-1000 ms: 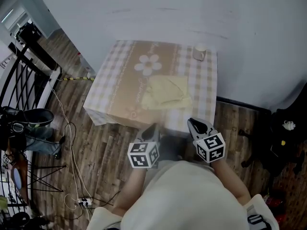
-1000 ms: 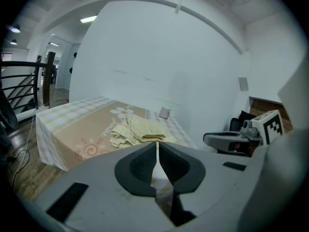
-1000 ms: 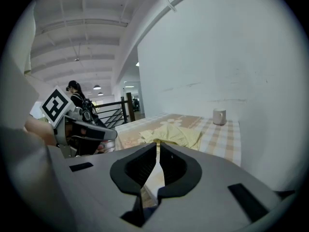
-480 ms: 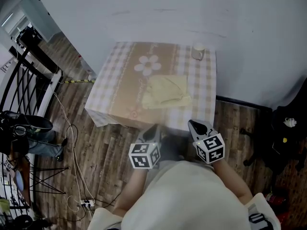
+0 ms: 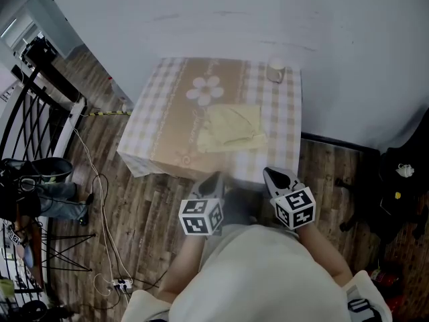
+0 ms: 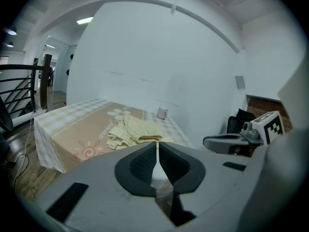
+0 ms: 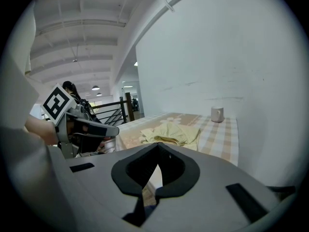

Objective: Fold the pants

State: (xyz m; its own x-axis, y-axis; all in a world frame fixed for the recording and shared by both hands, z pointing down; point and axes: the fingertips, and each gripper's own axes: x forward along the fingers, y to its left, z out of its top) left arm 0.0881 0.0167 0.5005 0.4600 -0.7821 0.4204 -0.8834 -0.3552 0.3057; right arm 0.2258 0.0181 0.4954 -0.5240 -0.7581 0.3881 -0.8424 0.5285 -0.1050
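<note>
Pale yellow pants point(image 5: 232, 127) lie in a loose, rumpled fold on the right half of the checked tablecloth of a small table point(image 5: 167, 119). They also show in the left gripper view as pants point(image 6: 135, 132) and in the right gripper view as pants point(image 7: 171, 133). Both grippers hover off the table's near edge, above the wood floor, well short of the cloth. My left gripper point(image 5: 214, 178) point(image 6: 158, 144) is shut with nothing in it. My right gripper point(image 5: 270, 174) point(image 7: 158, 146) is also shut and holds nothing.
A white cup point(image 5: 275, 71) point(image 7: 217, 114) stands at the table's far right corner near the white wall. Cables and a power strip point(image 5: 119, 284) lie on the floor to the left. A black railing point(image 5: 27, 113) and dark gear point(image 5: 402, 180) flank the table.
</note>
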